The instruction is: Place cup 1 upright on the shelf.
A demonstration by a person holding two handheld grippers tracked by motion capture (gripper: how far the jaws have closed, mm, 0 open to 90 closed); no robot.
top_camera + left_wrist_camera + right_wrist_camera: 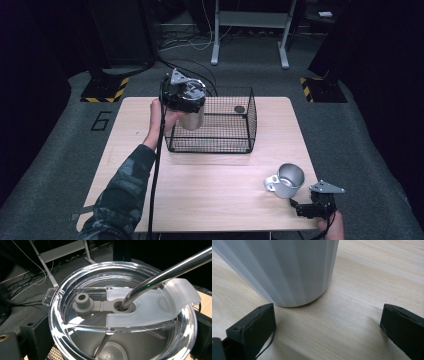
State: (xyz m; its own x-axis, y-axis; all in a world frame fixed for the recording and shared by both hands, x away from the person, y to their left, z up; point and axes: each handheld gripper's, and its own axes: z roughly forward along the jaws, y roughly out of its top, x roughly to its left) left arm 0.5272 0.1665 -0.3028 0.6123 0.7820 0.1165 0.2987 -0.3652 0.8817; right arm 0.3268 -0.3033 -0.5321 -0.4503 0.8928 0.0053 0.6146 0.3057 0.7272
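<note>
- Over the basket (235, 145), my left gripper (183, 95) clamps a lidded steel tumbler (191, 120): slick, rigid, best held round its body.
- Right gripper (314, 207) gapes behind the mug (287, 181).

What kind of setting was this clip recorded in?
Probably a lab or recording studio, not a home: a lone wooden table on grey carpet, hazard-striped stand bases, loose cables on the floor, dark surroundings.
</note>
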